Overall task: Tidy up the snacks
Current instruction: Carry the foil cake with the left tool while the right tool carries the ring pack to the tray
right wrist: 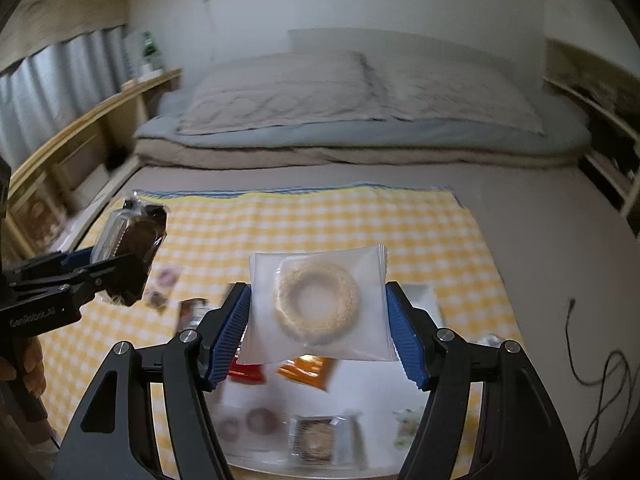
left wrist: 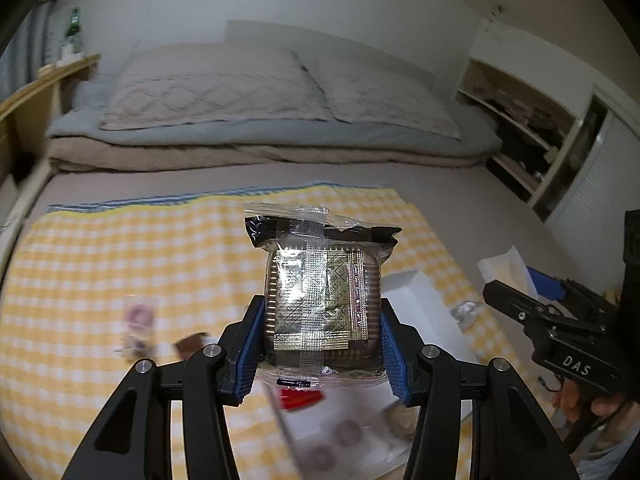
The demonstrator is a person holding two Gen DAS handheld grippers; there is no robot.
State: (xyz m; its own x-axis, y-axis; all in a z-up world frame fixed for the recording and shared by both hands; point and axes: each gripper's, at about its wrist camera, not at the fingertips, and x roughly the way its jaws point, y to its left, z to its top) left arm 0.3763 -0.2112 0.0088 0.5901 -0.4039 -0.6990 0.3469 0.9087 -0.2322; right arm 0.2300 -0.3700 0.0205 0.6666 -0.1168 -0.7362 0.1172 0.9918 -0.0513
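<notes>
Our left gripper is clamped on a clear-wrapped brown biscuit pack, its blue pads pressing both sides; the pack stands upright between them, long axis pointing away from us, its dark crimped end farthest. Foil print shows through the wrapper, but we cannot read it.

Our right gripper carries a ring-shaped pastry in a clear pouch, which faces flat toward the camera with its wider side running across between the pads.

Seen from the left wrist, the right gripper's body reads "DAS"; from the right wrist, the left one reads "GenRobot.AI".

Below both lies a yellow checked cloth with a white tray and blurred snack packets. The cloth covers a beige bed with two pillows, wooden shelving and grey curtains alongside.
</notes>
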